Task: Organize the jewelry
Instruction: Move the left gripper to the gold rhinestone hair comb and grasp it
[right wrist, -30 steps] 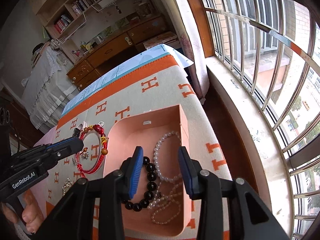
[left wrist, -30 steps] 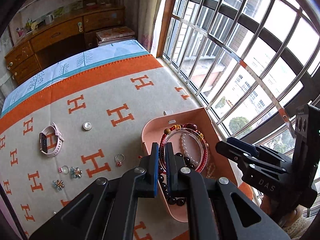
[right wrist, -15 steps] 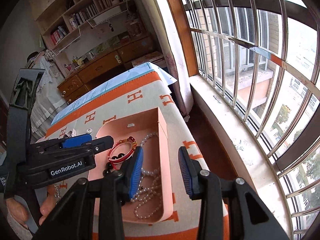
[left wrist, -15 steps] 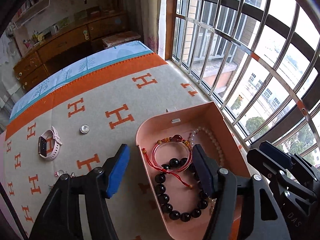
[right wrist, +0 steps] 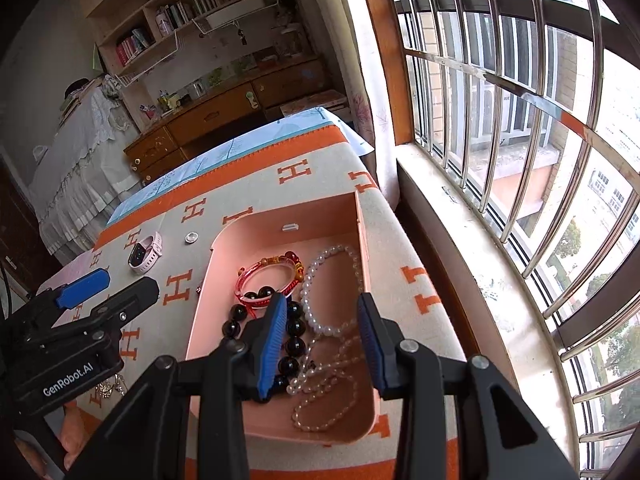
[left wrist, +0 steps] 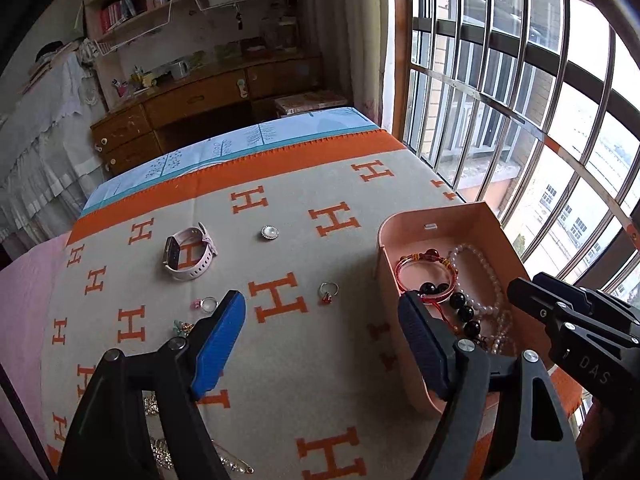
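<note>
A pink box (left wrist: pixel 384 240) (right wrist: pixel 360 232) sits on the H-patterned blanket near the window. Inside lie a red bracelet (left wrist: pixel 424 256) (right wrist: pixel 272 262), a black bead bracelet (left wrist: pixel 466 312) (right wrist: pixel 296 344) and pearl strands (left wrist: pixel 490 276) (right wrist: pixel 308 284). My left gripper (left wrist: pixel 320 308) (right wrist: pixel 120 284) hovers left of the box over the blanket; its jaws are opening, with nothing between them. My right gripper (right wrist: pixel 322 304) (left wrist: pixel 528 282) hangs open above the box, apart from the pearls below it. On the blanket rest a pink watch (left wrist: pixel 171 252) (right wrist: pixel 144 256), a pearl brooch (left wrist: pixel 269 233) (right wrist: pixel 192 237) and a red-stone ring (left wrist: pixel 328 292).
Another ring (left wrist: pixel 208 303), a flower brooch (left wrist: pixel 182 326) and a sparkly chain (left wrist: pixel 160 452) lie by the left fingers. A barred window (right wrist: pixel 500 120) and its sill run along the right edge. A wooden desk (left wrist: pixel 200 96) stands beyond the bed. A person's hand (right wrist: pixel 72 432) holds the left gripper.
My left gripper opened and let go of the red bracelet, which now lies in the box. It then swung left, out over the blanket. The right gripper drifted slightly, still open.
</note>
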Motion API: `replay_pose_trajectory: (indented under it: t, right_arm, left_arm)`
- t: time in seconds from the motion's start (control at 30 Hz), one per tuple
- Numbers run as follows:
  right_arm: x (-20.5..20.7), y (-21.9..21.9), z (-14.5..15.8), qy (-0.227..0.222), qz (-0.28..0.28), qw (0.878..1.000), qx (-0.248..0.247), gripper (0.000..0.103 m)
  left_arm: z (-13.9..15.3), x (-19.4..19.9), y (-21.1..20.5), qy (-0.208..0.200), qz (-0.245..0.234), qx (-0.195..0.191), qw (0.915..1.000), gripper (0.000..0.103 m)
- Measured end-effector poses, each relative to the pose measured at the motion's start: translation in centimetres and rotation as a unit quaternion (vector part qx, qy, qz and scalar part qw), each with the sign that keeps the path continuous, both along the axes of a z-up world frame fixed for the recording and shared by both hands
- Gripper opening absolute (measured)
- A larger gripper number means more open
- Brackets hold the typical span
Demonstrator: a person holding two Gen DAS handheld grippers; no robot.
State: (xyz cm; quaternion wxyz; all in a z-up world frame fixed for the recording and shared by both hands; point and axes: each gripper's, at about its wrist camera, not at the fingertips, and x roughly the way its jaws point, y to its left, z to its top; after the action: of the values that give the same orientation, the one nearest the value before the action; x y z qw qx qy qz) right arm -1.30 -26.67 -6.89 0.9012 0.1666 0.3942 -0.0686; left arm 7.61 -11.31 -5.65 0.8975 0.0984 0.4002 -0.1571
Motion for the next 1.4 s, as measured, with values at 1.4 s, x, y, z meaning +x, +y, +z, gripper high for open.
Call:
replay_pose_trajectory:
  t: [1.4]
  right_arm:
    - [1.0, 18.6, 5.2, -0.079, 0.239, 0.960, -0.125, 0.066]
  left_arm:
    - [-3.6, -1.4, 21.7, 0.094, 0.122, -0.002, 0.9881, 0.091]
